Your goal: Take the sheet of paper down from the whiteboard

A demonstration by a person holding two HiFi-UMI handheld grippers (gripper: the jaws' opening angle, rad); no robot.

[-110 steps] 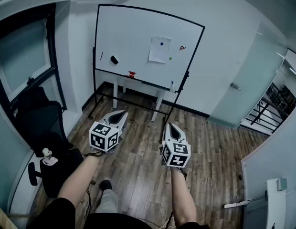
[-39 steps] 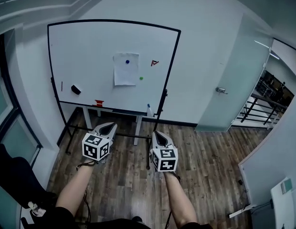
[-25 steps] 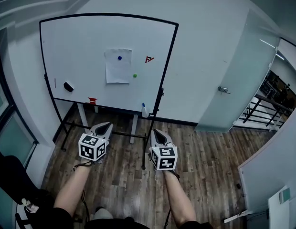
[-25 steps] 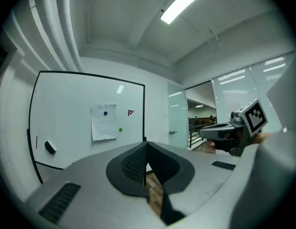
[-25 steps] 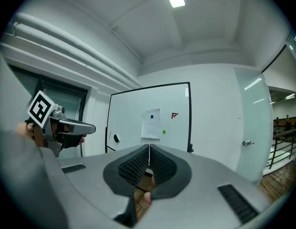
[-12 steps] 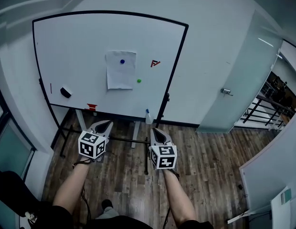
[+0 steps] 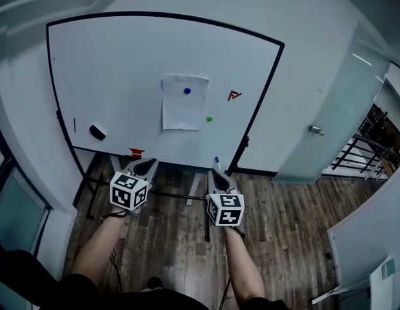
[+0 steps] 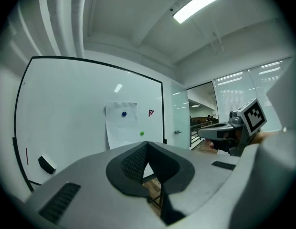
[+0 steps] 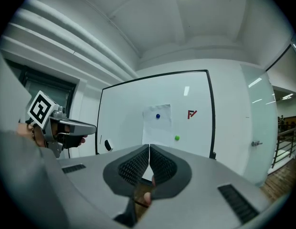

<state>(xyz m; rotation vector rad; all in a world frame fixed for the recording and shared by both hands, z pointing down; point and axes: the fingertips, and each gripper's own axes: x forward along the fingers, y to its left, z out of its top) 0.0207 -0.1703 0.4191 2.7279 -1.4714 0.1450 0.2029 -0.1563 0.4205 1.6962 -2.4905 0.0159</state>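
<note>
Logged white rectangular paper sheet point(image 7: 185, 102), long axis vertical, at 12 o'clock, well apart from left gripper point(image 7: 147, 165) and right gripper point(image 7: 217, 174), both pressed together, empty; right likely nearer.

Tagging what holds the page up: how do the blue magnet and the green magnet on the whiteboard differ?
Place: the blue magnet sits on the sheet of paper, near its top middle; the green magnet sits on bare whiteboard, just off the sheet's right edge.
Height: the blue magnet is higher, the green magnet lower.
Colour: one blue, one green.
Shared: both are small round dots on the board.
</note>
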